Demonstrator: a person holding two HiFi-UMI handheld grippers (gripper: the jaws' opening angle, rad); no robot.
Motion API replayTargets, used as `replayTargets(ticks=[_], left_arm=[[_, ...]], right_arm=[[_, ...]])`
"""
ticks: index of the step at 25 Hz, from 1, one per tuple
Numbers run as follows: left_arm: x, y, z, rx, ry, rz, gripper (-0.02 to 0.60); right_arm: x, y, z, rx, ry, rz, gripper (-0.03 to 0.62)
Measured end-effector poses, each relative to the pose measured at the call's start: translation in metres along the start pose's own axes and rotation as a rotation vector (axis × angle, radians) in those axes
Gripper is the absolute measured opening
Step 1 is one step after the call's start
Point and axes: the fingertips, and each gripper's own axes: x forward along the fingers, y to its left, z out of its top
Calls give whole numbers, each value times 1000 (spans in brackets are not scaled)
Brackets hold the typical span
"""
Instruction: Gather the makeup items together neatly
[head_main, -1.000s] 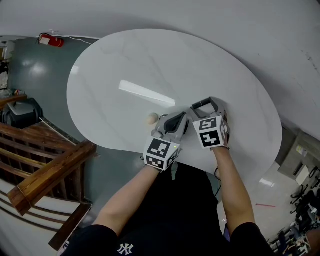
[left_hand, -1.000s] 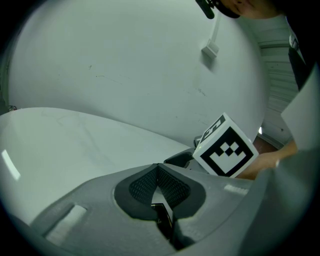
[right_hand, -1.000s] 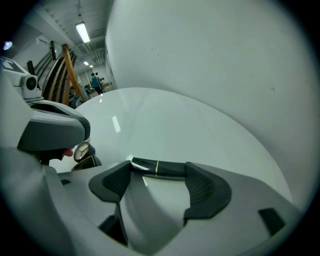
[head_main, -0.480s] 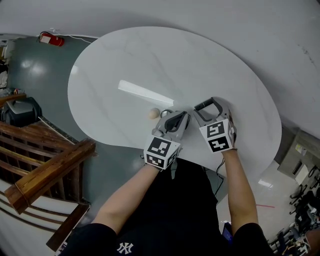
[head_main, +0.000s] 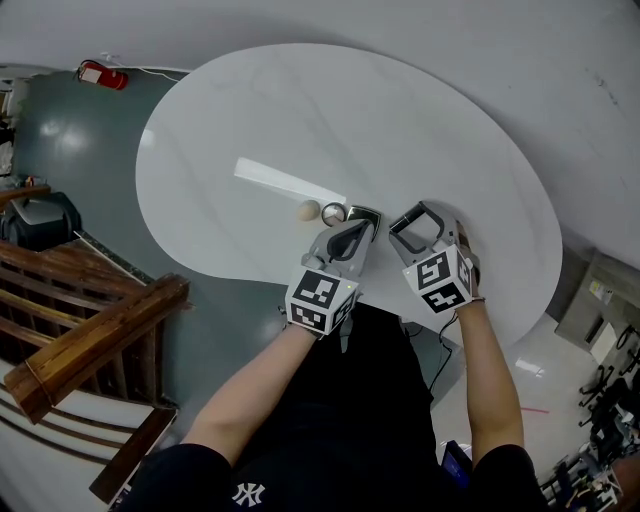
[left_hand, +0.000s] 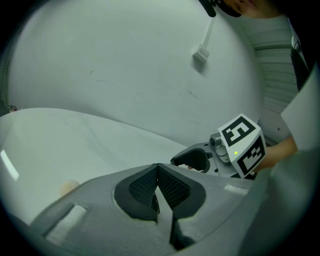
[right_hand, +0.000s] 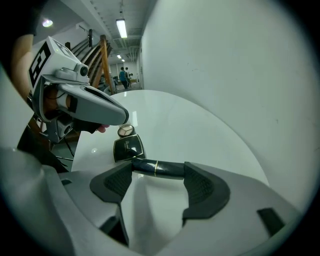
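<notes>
Right gripper (right_hand: 158, 176) drew back, jaws apart | left gripper (left_hand: 158, 172) closed | compact (right_hand: 128, 148) script unreadable

1. White oval table (head_main: 300, 110), glossy top, w/ a long bright light strip (head_main: 290, 183) reflected on it.
2. Plain grey wall (head_main: 500, 40) right behind the table.
3. Shiny dark teal floor (head_main: 80, 150) at left; red fire extinguisher (head_main: 100, 78) lies by the wall.
4. Wooden railing (head_main: 100, 335) lower left.
5. Grey cabinet (head_main: 598, 300) far right.
6. Right gripper view: lit ceiling tube lamp (right_hand: 121, 27) and wooden beams (right_hand: 104, 57) in bg.
</notes>
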Motion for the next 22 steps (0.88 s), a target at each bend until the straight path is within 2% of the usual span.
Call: replayTargets(ticks=[5,11,22], left_arm=[[-3,-5,-5,3,2,-1,8],[-6,-7,-11,-2,3,7,8],[-7,3,-14,-8,5,42,8]], right_arm=[[-2,17,-3,-53,-7,39,337],[2,39,-10,-209,4,125,337],[25,55,-16,-392,55,251,337]])
